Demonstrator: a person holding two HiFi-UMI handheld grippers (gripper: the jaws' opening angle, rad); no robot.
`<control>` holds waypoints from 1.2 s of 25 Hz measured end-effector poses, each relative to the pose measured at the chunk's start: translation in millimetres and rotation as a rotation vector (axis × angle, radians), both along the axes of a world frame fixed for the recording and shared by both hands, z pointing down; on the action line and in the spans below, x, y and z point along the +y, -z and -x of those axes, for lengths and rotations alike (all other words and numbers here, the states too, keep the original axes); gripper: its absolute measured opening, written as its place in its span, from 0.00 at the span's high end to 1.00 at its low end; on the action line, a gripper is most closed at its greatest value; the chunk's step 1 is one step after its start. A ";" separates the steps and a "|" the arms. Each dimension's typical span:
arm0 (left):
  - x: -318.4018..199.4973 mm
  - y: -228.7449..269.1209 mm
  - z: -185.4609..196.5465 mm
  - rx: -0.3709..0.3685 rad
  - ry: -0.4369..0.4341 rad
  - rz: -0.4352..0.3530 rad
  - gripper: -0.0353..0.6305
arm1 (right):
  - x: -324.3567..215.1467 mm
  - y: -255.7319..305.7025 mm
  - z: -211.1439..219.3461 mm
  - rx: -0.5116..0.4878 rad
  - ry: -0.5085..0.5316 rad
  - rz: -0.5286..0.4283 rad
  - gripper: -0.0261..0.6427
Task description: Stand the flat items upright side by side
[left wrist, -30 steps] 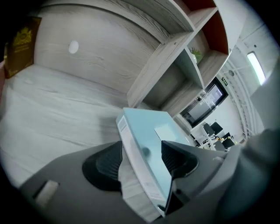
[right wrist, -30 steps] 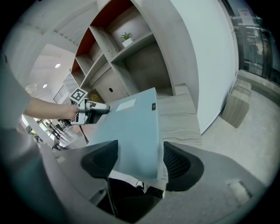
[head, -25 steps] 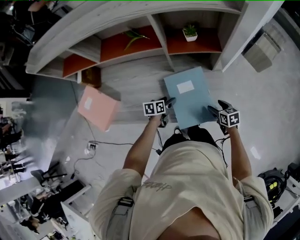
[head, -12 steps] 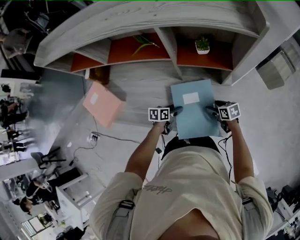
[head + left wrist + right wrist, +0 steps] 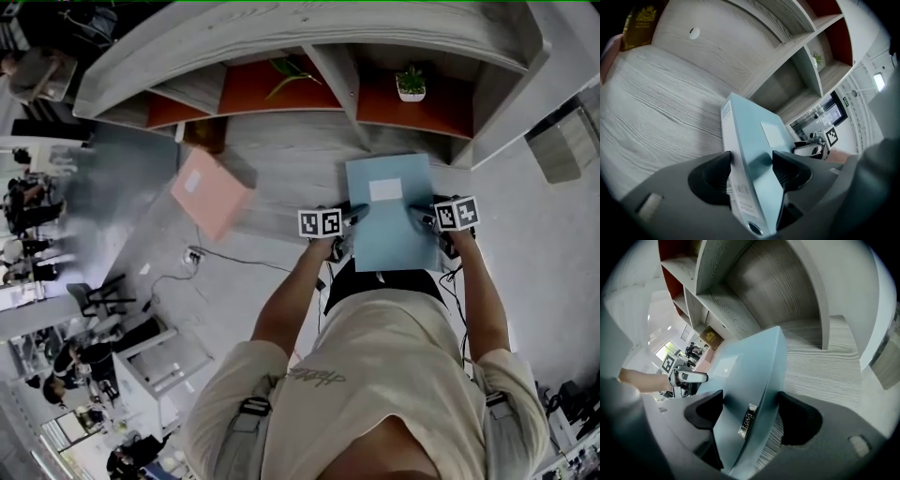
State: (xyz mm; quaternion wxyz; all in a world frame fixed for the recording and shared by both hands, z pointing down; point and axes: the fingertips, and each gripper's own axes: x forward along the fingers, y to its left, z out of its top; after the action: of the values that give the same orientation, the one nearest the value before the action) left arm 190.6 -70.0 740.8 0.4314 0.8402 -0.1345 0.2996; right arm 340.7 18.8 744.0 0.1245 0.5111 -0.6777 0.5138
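Note:
A pale blue binder (image 5: 389,211) with a white label lies label-up at the desk's front edge, between both grippers. My left gripper (image 5: 352,217) is shut on its left, spine edge; in the left gripper view the pads (image 5: 715,176) press the spine and cover of the binder (image 5: 754,140). My right gripper (image 5: 424,217) straddles the right edge. Its jaws have just been opening, and the binder (image 5: 740,376) sits between them with the right pad (image 5: 799,420) slightly apart. A pink folder (image 5: 211,192) lies flat at the desk's left.
The wooden desk (image 5: 291,159) backs onto a shelf unit with red-backed compartments and an upright divider (image 5: 328,70). A small potted plant (image 5: 410,84) and a leafy plant (image 5: 291,75) stand inside. A dark brown box (image 5: 206,131) sits at the back left.
The right gripper has moved in to the binder's right edge and its jaws stand wider. The binder now sits squarer between both grippers. The left gripper has kept its hold.

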 end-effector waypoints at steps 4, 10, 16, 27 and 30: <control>-0.2 8.4 -0.4 0.027 0.003 -0.032 0.51 | 1.9 8.1 -0.5 0.007 -0.019 -0.051 0.42; -0.6 41.1 -1.0 0.050 -0.071 -0.142 0.52 | 6.5 40.0 0.6 0.081 -0.036 -0.144 0.42; 3.2 84.5 6.9 0.137 -0.076 -0.245 0.54 | 14.2 83.0 10.6 0.189 -0.057 -0.271 0.44; -11.9 164.1 12.5 0.267 -0.069 -0.437 0.56 | 2.6 149.3 16.3 0.383 -0.072 -0.438 0.49; -11.7 177.6 17.2 0.267 -0.098 -0.489 0.56 | -1.9 160.8 17.8 0.390 -0.080 -0.496 0.50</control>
State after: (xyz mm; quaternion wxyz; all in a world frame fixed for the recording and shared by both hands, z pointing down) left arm 173.4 -81.7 563.3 0.2148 0.9569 -0.1038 0.1657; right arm 322.9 16.9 583.2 0.1034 0.6410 -0.7251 0.2297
